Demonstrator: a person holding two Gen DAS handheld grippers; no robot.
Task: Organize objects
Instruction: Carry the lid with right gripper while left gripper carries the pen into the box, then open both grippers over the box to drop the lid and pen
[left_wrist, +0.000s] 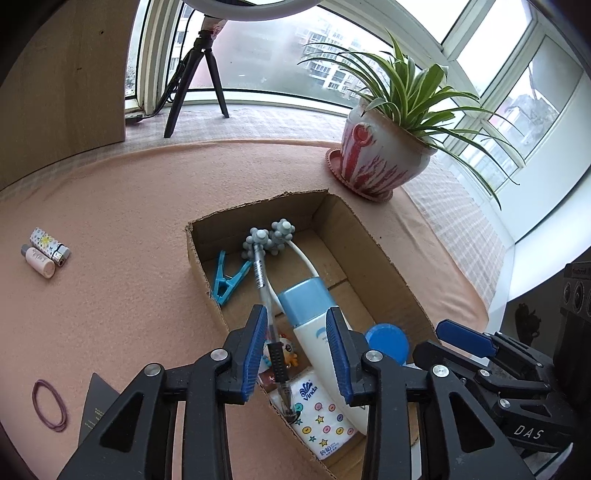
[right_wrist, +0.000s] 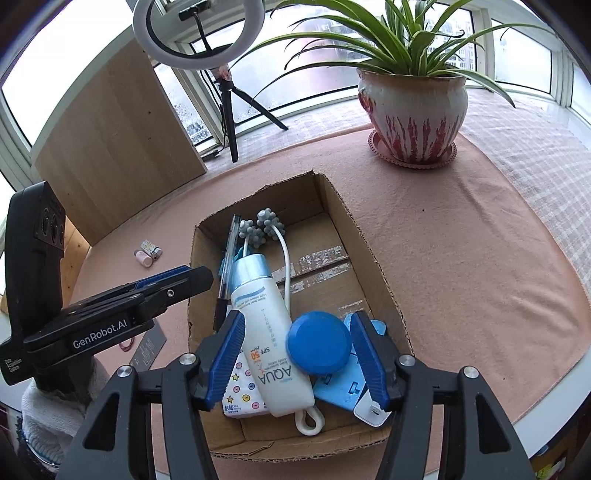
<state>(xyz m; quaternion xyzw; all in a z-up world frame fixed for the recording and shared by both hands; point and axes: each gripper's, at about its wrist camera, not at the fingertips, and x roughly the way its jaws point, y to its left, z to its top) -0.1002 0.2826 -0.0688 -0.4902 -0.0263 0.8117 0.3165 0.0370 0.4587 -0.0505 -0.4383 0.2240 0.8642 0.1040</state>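
Windows curve behind a wide sill covered by a pink cloth, with a wooden board leaning at the left and a ring light on a tripod beside it. Next in size, a potted plant stands on a pink saucer at the far edge of the cloth, just beyond the open cardboard box.

Inside the box lies a white lotion bottle with a pale blue cap, and a white cord with two grey knobbly balls runs under it. A tissue pack rests at the near end, touching the bottle. A round blue lid sits against the bottle's side, on top of a light blue flat piece. A blue clothes peg lies near the box's left wall, and a clear pen leans along the same side, its tip down by the tissue pack.

The left gripper hovers over the box with its jaws apart; the pen stands free between them, close to the left pad. The right gripper also has its jaws apart, straddling the bottle and lid without pressing either.

Out on the cloth, well apart from the box, lie two small tubes touching each other, a dark card and a purple rubber band.
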